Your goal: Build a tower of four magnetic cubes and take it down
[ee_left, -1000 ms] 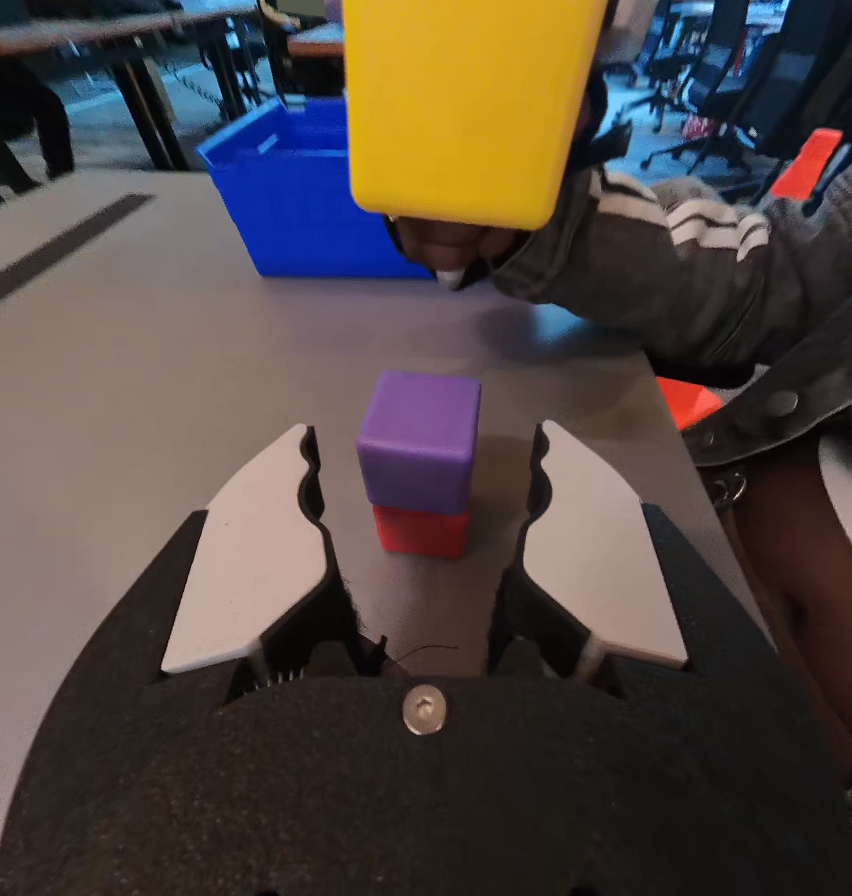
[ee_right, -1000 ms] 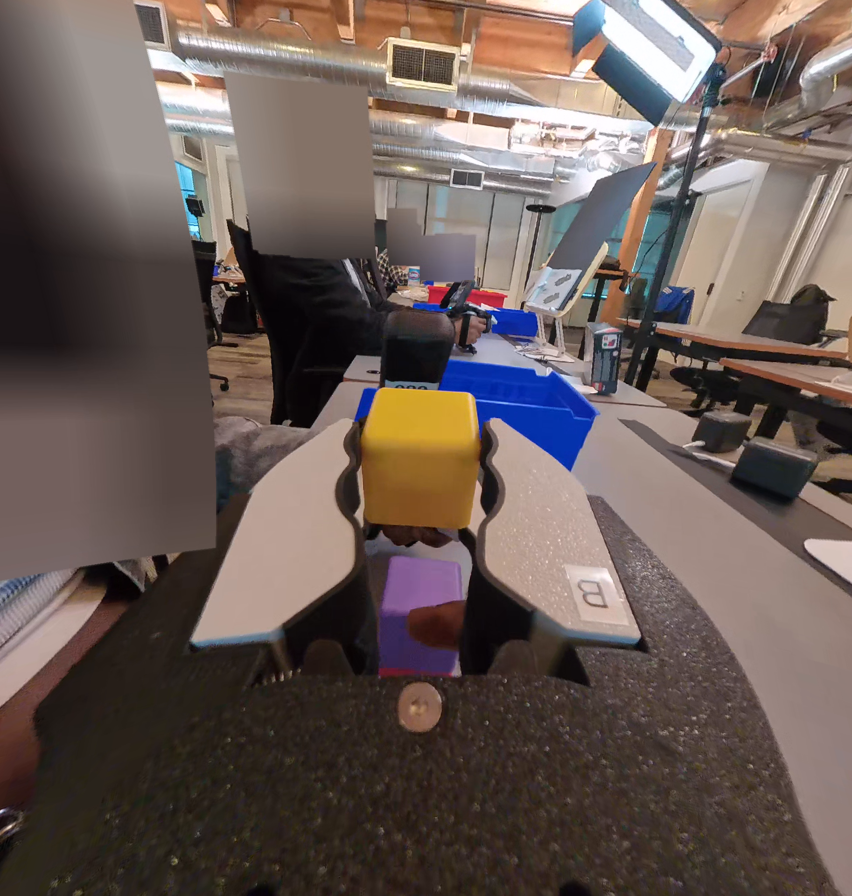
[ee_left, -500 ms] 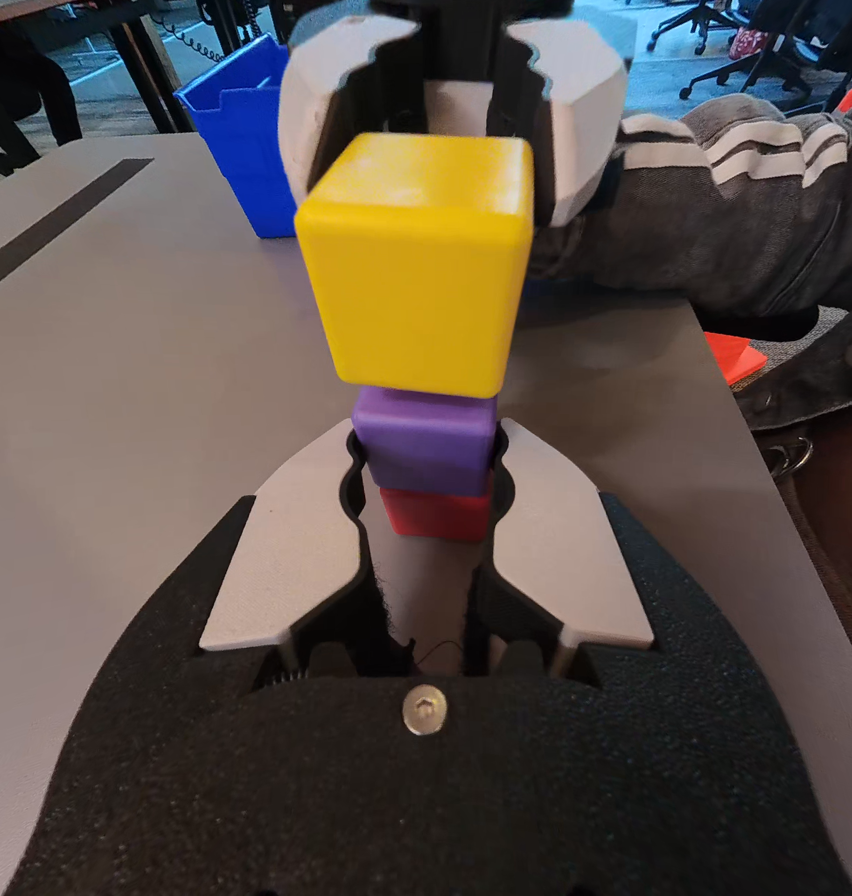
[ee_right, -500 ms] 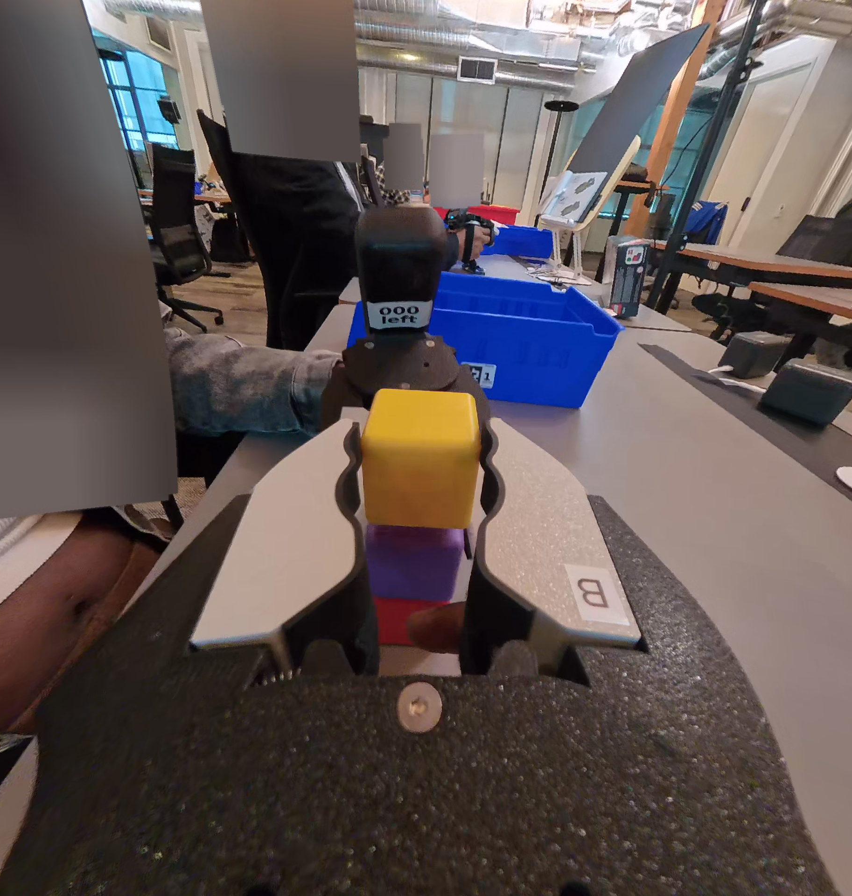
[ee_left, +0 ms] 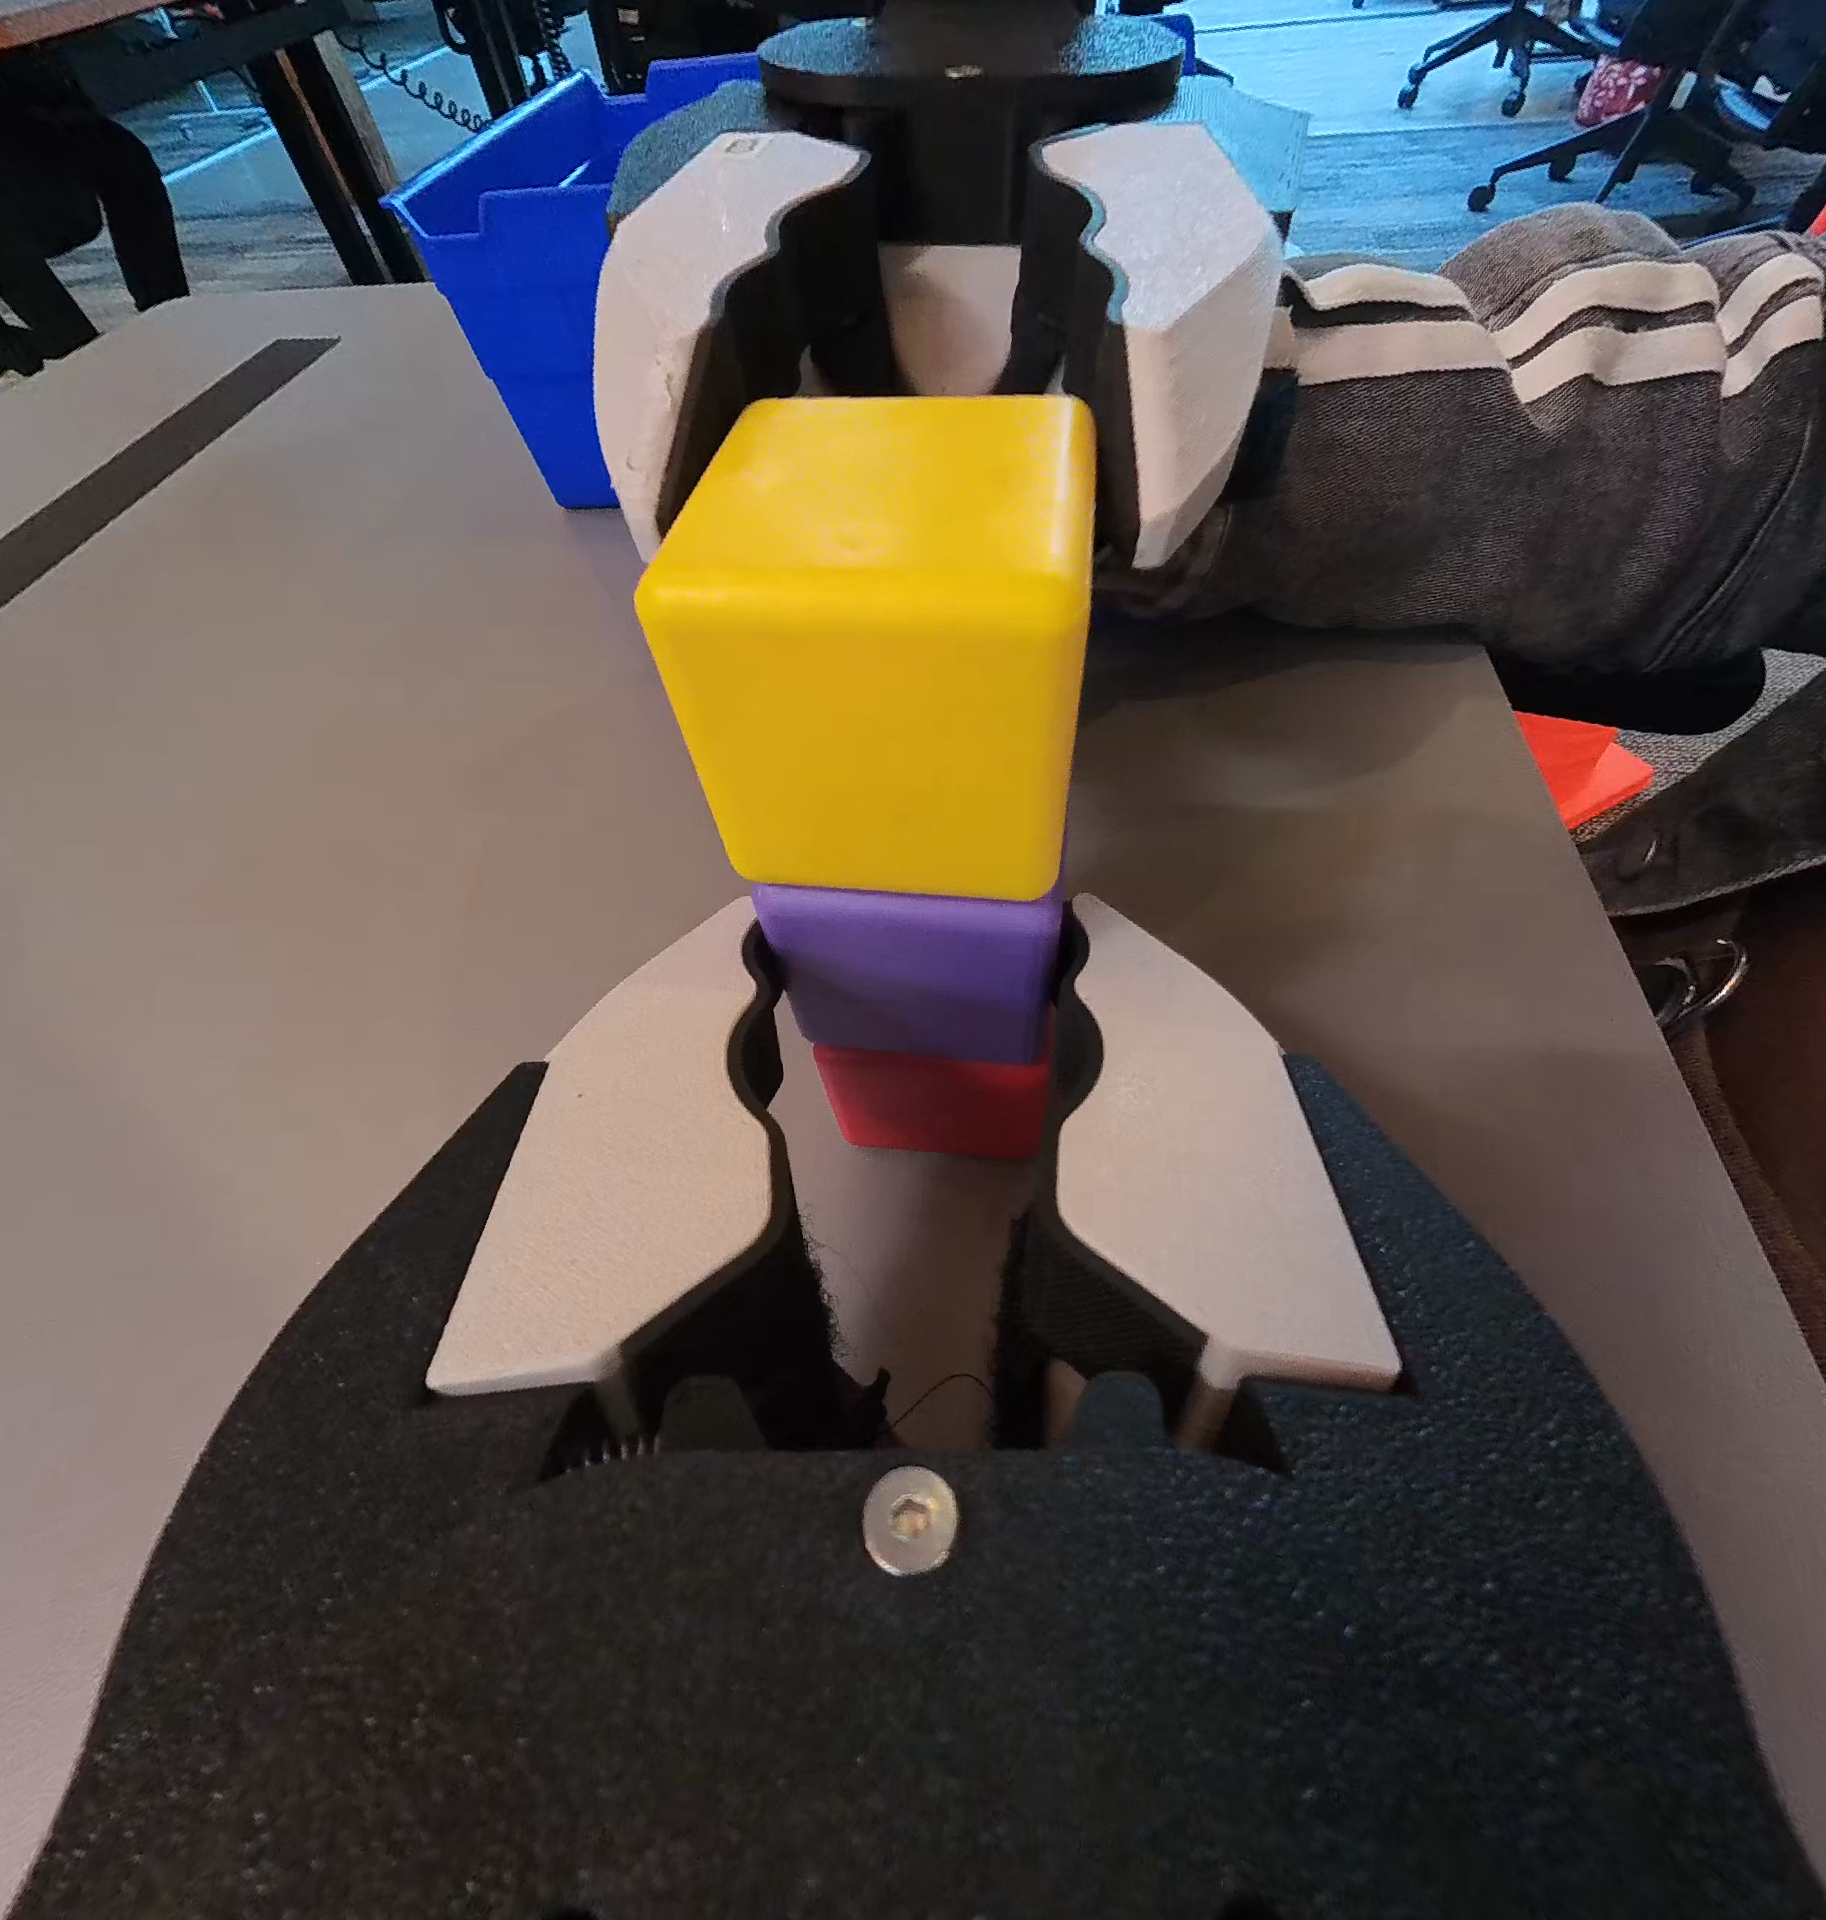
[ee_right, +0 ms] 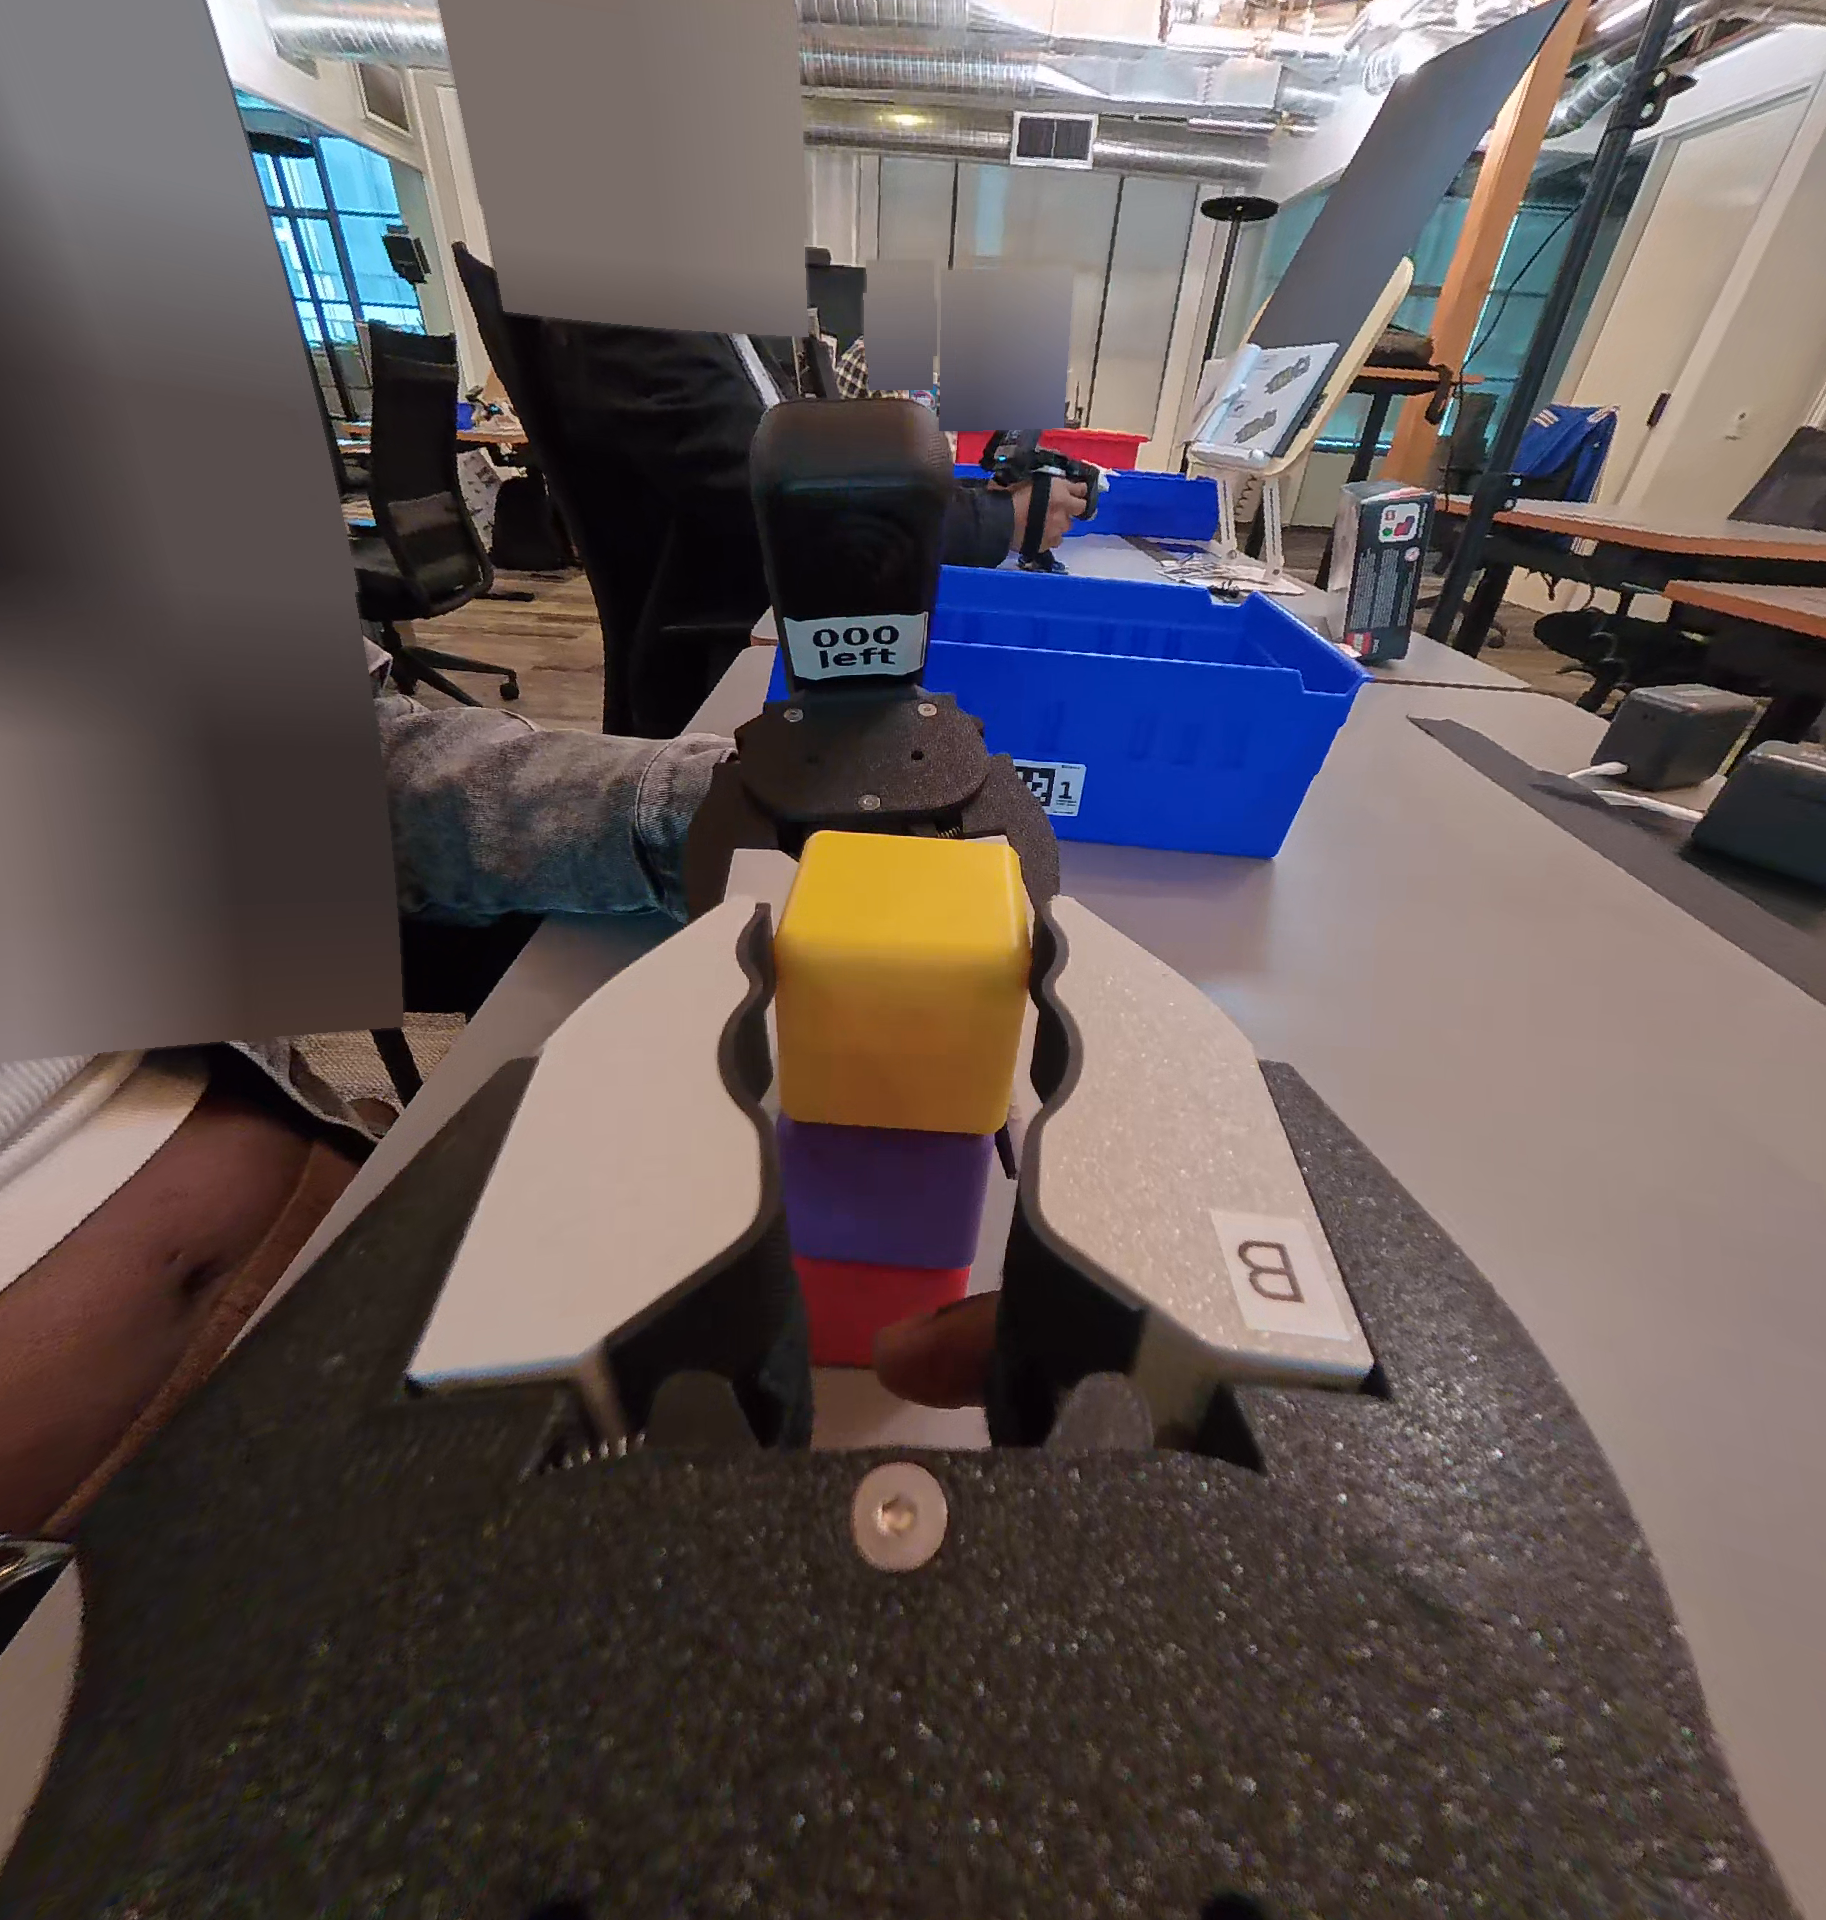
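The left tool (ee_left: 914,966) pinches the purple cube (ee_left: 914,971) to steady the stack while the right tool (ee_right: 901,971) clamps the yellow cube (ee_right: 901,987) onto it above the red cube (ee_left: 935,1107).

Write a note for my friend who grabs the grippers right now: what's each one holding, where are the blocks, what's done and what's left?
Left gripper: fingers closed on the purple plastic cube, steadying the stack.
Right gripper: fingers closed on the yellow plastic cube, which sits on the purple one.
Stack on the grey table: red plastic cube at the bottom, purple in the middle, yellow on top.
Done: three cubes stacked.
Left: release yellow, add a fourth cube (none visible here; the blue plastic bin stands behind), then take the tower down.
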`<act>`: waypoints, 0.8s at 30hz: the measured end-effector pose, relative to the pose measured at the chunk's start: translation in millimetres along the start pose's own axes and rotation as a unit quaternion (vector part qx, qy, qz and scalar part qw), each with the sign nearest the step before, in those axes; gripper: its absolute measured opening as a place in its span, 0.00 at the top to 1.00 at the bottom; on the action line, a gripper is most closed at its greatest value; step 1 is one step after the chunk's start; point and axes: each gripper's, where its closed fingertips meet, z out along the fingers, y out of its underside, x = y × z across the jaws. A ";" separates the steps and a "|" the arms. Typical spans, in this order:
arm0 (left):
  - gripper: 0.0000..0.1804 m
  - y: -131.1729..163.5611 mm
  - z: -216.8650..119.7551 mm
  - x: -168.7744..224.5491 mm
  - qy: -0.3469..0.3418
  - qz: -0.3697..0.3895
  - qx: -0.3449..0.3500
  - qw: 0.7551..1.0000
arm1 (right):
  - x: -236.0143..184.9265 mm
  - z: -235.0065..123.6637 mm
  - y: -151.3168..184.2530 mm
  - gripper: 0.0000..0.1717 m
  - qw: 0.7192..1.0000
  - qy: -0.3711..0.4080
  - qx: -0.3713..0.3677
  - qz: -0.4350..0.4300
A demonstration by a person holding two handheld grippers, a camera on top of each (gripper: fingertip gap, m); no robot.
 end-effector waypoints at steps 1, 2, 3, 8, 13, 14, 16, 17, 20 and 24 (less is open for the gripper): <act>0.72 0.0 0.0 0.3 0.001 0.000 0.000 1.000 | 0.0 0.0 0.1 0.72 1.000 0.000 0.000 0.001; 0.72 0.0 0.0 0.9 0.003 0.001 0.000 1.000 | -0.1 -0.1 0.1 0.72 1.000 -0.001 0.000 0.000; 0.72 0.1 0.1 1.1 0.003 0.002 0.000 1.000 | -0.5 -0.1 -0.1 0.72 1.000 -0.002 0.000 0.000; 0.48 -4.5 -6.1 5.8 0.015 -0.015 -0.007 1.000 | 0.9 -6.2 -17.8 0.53 0.998 0.004 0.054 0.012; 0.48 -50.7 -59.8 -11.4 -0.084 -0.008 0.051 0.995 | 11.7 -22.5 -42.0 0.44 0.991 0.042 0.129 0.017; 0.49 -59.5 -80.8 -22.0 -0.128 -0.010 0.046 0.991 | 11.8 -24.0 -43.8 0.44 0.990 0.043 0.133 0.016; 0.52 -74.5 -131.9 -44.5 -0.209 -0.029 0.040 0.977 | 10.1 -24.7 -45.3 0.44 0.990 0.039 0.134 0.016; 0.54 -79.1 -159.2 -55.8 -0.242 -0.039 0.039 0.969 | 9.2 -24.5 -45.9 0.45 0.990 0.037 0.135 0.017; 0.58 -57.9 -244.5 -107.1 -0.370 -0.091 -0.029 0.924 | 6.9 -22.9 -45.4 0.45 0.991 0.034 0.131 0.014; 0.46 33.7 -327.1 -176.5 -0.470 -0.253 -0.154 0.832 | 4.8 -22.0 -45.3 0.45 0.991 0.031 0.127 0.009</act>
